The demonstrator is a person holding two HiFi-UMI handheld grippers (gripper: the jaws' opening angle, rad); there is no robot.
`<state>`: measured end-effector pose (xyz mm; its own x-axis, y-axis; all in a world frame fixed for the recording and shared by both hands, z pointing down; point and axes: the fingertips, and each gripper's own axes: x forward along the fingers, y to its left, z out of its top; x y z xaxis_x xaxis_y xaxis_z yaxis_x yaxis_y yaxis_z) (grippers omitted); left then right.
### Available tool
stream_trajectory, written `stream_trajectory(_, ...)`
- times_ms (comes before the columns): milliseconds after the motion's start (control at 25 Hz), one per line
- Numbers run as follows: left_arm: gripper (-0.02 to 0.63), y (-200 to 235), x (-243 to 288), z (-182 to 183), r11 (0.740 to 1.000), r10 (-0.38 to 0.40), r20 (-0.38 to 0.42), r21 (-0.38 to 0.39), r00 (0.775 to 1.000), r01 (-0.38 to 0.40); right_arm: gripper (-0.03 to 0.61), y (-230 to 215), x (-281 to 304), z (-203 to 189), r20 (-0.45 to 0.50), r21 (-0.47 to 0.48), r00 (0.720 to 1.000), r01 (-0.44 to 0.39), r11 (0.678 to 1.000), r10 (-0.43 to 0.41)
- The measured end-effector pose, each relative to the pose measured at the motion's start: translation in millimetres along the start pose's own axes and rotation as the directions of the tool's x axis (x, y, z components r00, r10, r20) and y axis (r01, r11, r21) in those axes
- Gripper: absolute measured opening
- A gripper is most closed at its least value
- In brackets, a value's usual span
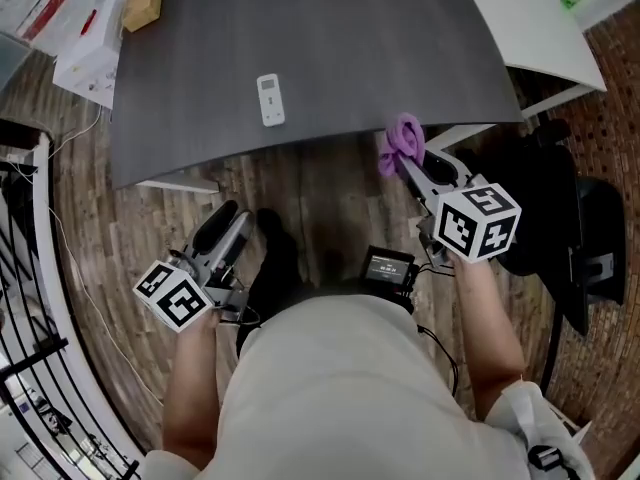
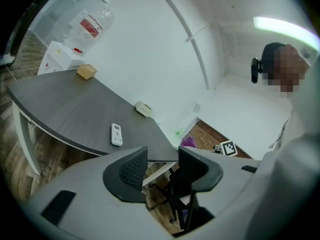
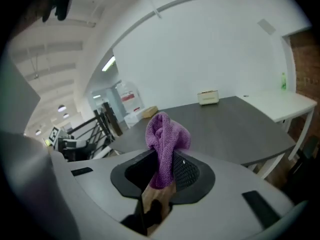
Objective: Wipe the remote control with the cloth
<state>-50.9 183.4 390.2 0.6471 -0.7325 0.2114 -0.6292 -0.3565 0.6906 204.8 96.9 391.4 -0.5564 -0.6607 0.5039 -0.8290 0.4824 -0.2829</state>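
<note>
A white remote control (image 1: 270,99) lies flat on the dark grey table (image 1: 330,48), near its front edge; it also shows in the left gripper view as the remote (image 2: 116,134). My right gripper (image 1: 408,164) is shut on a purple cloth (image 1: 401,142), held just off the table's front edge, to the right of the remote. The cloth (image 3: 165,139) bunches up between the jaws in the right gripper view. My left gripper (image 1: 226,230) hangs low over the wooden floor, open, with nothing between its fingers (image 2: 131,169).
A brown box (image 1: 143,1) sits on the table's far left corner. A white desk (image 1: 545,18) adjoins at the right. A black office chair (image 1: 570,238) stands at the right. A black railing (image 1: 25,298) runs along the left. White boxes (image 1: 70,28) lie far left.
</note>
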Motion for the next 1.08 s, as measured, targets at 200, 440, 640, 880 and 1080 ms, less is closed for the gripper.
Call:
stream_trajectory(200,0.193,-27.2,-33.7,-1.5,0.999,-0.036,0.054,0.001,0.998,0.036,0.083,48.0,-35.2,-10.8,0.059,0.121,0.995,-0.09,0.989,0.083)
stream_trajectory(440,0.187,-35.2,-61.6,-6.6,0.996,-0.083,0.07,-0.007,0.994,0.084,0.083,84.6,-65.0,-18.2,0.099,0.107,0.994,-0.061,0.992,0.05)
stream_trajectory(640,0.162,-35.5,-100.7,16.0,0.992,-0.094,0.157,0.096,0.983,0.079,0.083,115.7,-70.5,-19.9,0.134,0.117,0.991,-0.037,0.992,0.021)
stream_trajectory(880,0.106,-31.7,-144.4,45.7,0.965,-0.041,0.272,0.259,0.962,-0.032,0.083,159.8,-72.2,-25.1,0.158,0.113,0.987,-0.039,0.993,0.021)
stream_trajectory(1080,0.083,-36.6,-161.3,33.7,0.98,-0.092,0.228,0.195,0.969,0.047,0.083,187.3,-82.2,-26.0,0.18,0.1,0.983,-0.047,0.994,0.028)
